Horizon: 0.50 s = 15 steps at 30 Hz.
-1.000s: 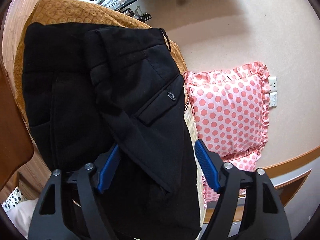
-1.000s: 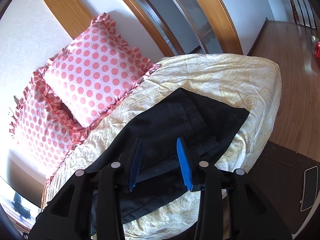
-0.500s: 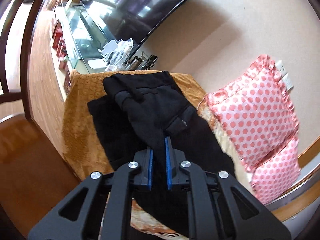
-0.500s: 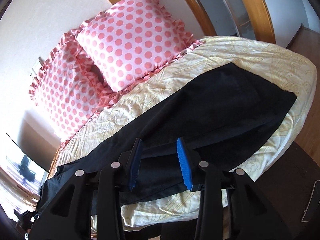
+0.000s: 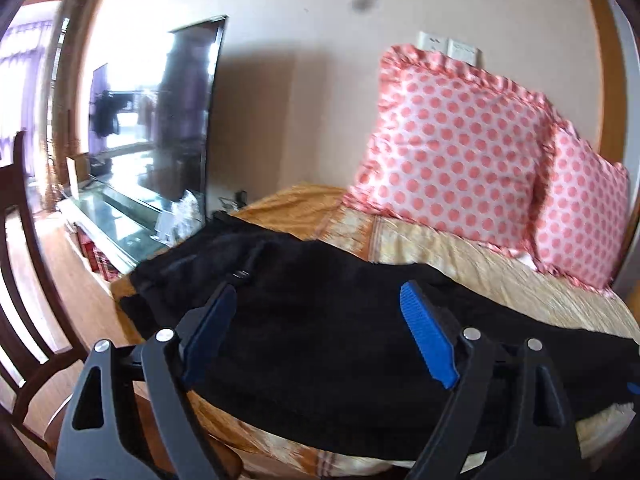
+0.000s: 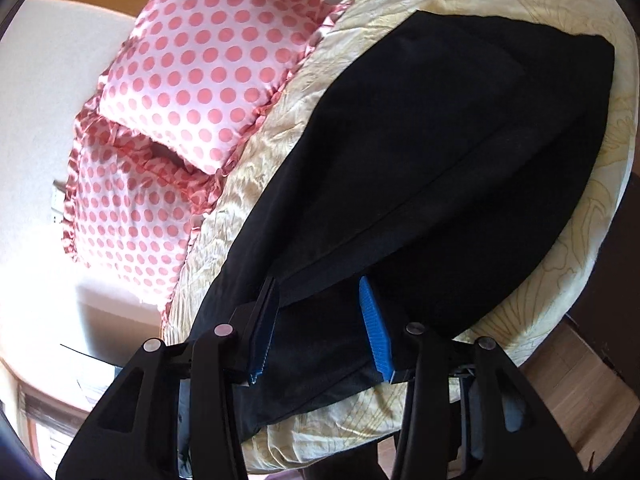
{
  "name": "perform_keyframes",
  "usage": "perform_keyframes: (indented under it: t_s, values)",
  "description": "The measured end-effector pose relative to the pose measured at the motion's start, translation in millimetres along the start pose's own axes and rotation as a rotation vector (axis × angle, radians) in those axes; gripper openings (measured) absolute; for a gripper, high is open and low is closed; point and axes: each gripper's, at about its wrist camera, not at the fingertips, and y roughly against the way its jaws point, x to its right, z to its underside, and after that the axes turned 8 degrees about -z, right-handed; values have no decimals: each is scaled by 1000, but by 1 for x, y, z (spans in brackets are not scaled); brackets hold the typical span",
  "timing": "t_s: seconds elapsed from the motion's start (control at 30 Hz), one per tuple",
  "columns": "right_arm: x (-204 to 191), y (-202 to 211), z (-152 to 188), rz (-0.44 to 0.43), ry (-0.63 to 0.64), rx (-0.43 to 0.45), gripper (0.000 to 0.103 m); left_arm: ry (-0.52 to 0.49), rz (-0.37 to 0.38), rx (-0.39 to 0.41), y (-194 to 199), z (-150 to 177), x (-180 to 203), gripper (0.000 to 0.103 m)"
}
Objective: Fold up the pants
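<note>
Pants lie flat beneath the wide-spread left tool and right tool.

A home bedroom or living room is shown. A bed covered in a pale gold patterned sheet is seen at centre, with two pink polka-dot pillows propped against the wall at upper right. A large television on a glass stand is placed at left, above wooden flooring.
</note>
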Motion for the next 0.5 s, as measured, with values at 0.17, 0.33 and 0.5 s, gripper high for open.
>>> perform_keyframes:
  t_s: [0.17, 0.33, 0.5]
  values:
    - [2, -4, -11, 22, -2, 84, 40, -47, 154, -124, -19, 22, 38, 84]
    - [-4, -3, -29, 25, 86, 153, 4, -78, 202, -228, -44, 39, 59, 85]
    - [-23, 50, -29, 18, 217, 311, 4, -64, 207, -309, -63, 48, 61, 85]
